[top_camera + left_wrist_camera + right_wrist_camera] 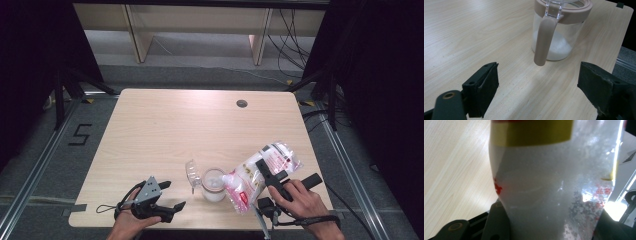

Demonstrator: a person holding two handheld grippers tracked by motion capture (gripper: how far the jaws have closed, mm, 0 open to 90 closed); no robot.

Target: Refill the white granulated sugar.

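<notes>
Counting the scene, we find one bag (pixel 260 175) of white grains clamped in our right gripper (pixel 272 181), tilted beside one jar (pixel 213 185) near the table's (pixel 165 130) front edge; our left gripper (pixel 155 200) gapes, holding nothing.

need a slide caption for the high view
Right gripper tilts a clear bag of white granules over an open glass jar while the left gripper waits open beside it.

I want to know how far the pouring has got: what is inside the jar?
The jar holds a low heap of white grains at its bottom. Its beige rim band and handle hide part of the inside, so the exact level is unclear.
</notes>
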